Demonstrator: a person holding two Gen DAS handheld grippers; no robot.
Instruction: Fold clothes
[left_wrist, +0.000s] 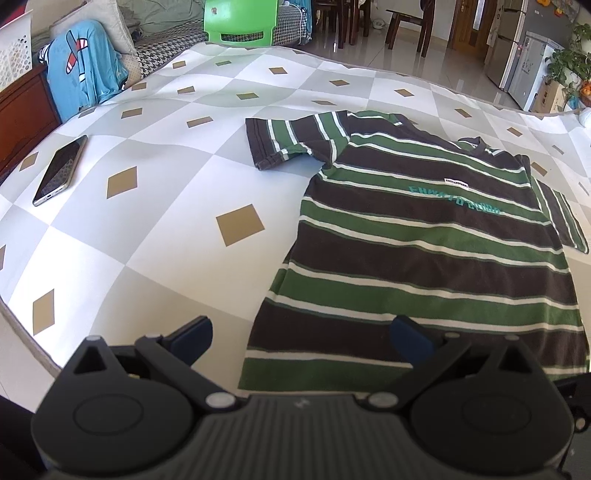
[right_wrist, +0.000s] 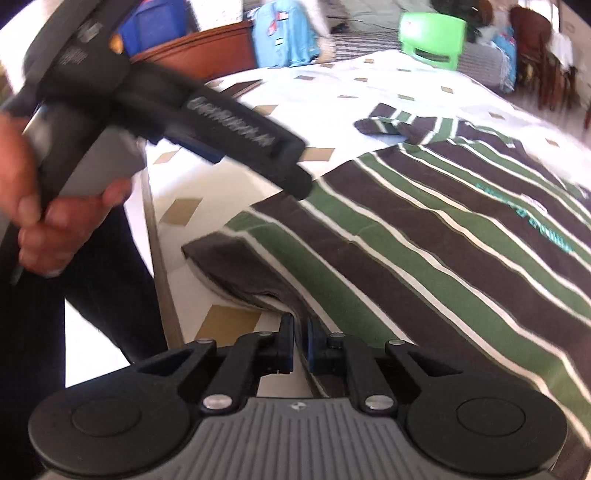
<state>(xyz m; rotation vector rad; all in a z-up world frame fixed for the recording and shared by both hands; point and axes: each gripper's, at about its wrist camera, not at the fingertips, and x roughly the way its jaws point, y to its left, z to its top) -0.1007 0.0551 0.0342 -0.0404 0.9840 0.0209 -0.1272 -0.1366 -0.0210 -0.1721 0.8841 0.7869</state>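
While the striped T-shirt (left_wrist: 424, 240) lies spread face-up on the checked mat (left_wrist: 166, 192), your right gripper (right_wrist: 300, 347) pinches its hem corner and your left gripper (left_wrist: 301, 339) hovers spread over the hem's other end. Step, by my judgement: gathering the hem; the left would need to close on cloth. Surroundings: phone (left_wrist: 59, 170) well left, green chair (left_wrist: 240, 22), tiled floor beyond.

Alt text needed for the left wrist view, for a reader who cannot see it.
The open left gripper hovers over the bottom hem of a green, brown and white striped T-shirt lying flat on a diamond-patterned cloth. A phone lies to the left, and a green plastic chair stands beyond.
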